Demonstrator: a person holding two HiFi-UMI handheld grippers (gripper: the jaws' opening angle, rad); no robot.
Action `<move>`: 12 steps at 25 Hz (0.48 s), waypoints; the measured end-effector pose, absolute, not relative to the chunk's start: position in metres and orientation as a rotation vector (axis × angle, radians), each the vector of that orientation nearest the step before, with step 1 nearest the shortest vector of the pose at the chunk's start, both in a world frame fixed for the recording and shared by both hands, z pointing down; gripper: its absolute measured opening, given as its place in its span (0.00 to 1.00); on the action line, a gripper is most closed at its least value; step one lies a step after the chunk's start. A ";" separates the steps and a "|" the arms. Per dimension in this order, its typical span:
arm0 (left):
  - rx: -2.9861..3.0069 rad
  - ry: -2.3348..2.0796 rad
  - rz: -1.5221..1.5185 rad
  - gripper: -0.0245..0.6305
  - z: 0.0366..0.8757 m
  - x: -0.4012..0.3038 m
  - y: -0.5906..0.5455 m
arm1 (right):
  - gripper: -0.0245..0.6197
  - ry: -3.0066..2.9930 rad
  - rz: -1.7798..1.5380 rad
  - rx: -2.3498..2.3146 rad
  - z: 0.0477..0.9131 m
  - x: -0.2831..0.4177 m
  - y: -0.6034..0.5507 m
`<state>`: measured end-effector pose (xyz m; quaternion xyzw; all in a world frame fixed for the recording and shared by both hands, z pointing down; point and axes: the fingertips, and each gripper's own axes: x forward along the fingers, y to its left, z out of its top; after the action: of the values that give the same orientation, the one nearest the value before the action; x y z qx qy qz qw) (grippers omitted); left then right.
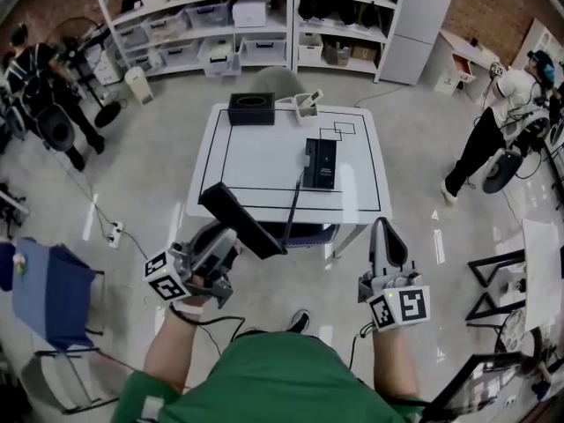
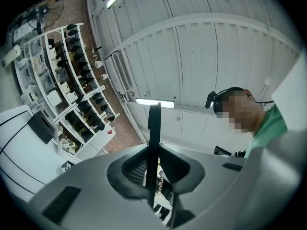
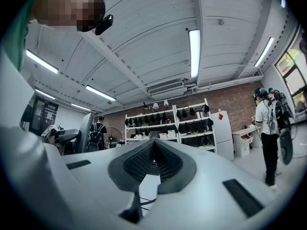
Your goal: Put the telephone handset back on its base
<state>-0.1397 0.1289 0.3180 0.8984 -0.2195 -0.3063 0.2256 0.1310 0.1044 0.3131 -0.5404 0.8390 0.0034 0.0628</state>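
Note:
The black telephone base point(image 1: 320, 163) lies right of centre on the white table point(image 1: 256, 161). The long black handset point(image 1: 240, 220) hangs in the air off the table's near edge. My left gripper point(image 1: 224, 241) is shut on it from below. In the left gripper view the jaws point up at the ceiling, and the handset point(image 2: 154, 128) shows as a thin black bar clamped between the pads. A thin dark cord point(image 1: 292, 208) runs from the base toward the handset. My right gripper point(image 1: 382, 229) is shut and empty, off the table's near right corner; its closed fingertips point(image 3: 153, 145) face the shelves.
A black box point(image 1: 251, 108) and a small white holder point(image 1: 306, 104) stand at the table's far edge. Shelving point(image 1: 211, 25) lines the back wall. People stand at far left point(image 1: 40, 77) and far right point(image 1: 507, 113). A blue chair point(image 1: 44, 293) is at my left.

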 end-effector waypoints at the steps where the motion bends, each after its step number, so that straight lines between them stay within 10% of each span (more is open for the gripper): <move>1: 2.472 -0.621 -0.838 0.16 0.318 -0.135 0.126 | 0.07 2.534 0.002 -1.620 0.313 0.137 0.100; 12: 2.442 -0.685 -0.814 0.16 0.326 -0.090 0.091 | 0.07 2.563 -0.056 -1.560 0.330 0.181 0.065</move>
<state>-0.0901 0.0910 0.3261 0.8907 -0.2498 -0.2969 0.2368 0.1813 0.0646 0.3298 -0.5184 0.8520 -0.0186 0.0702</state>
